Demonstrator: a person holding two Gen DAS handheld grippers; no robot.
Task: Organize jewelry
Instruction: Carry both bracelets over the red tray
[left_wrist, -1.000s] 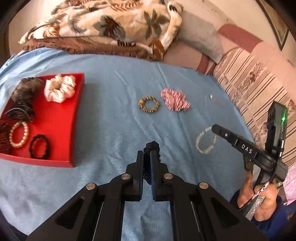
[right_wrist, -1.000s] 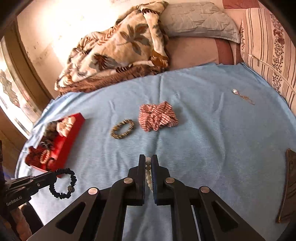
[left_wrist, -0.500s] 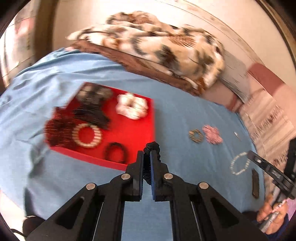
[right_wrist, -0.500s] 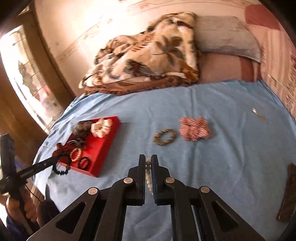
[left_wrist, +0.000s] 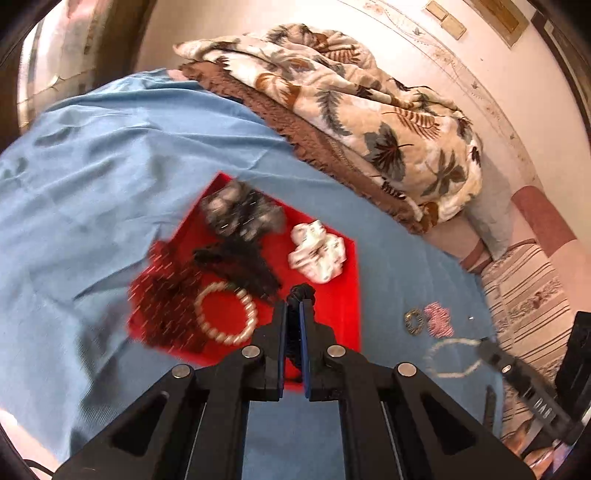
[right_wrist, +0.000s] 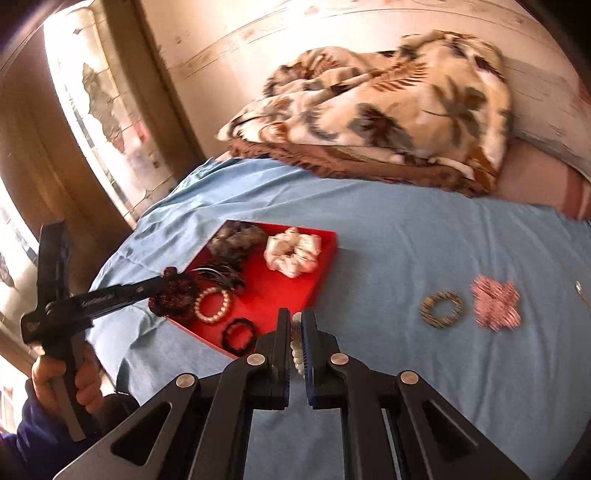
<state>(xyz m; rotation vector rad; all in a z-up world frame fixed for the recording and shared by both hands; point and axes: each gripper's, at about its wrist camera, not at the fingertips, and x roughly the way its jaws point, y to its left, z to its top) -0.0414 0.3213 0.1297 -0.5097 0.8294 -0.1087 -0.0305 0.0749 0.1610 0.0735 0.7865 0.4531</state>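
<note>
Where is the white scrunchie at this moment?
The white scrunchie lies inside the red tray at its far right corner, right of the grey furry scrunchie; the left wrist view shows it there too.

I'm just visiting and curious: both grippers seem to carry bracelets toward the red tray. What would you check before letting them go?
1. Left gripper shut on the black beaded bracelet: ok.
2. Right gripper shut on the white pearl bracelet: ok.
3. Left gripper over the red tray: ok.
4. Right gripper over the tray: not ok, beside its edge.
5. Bare red floor free beside the cream fabric scrunchie: ok.
6. Height above the tray: cannot tell.
</note>
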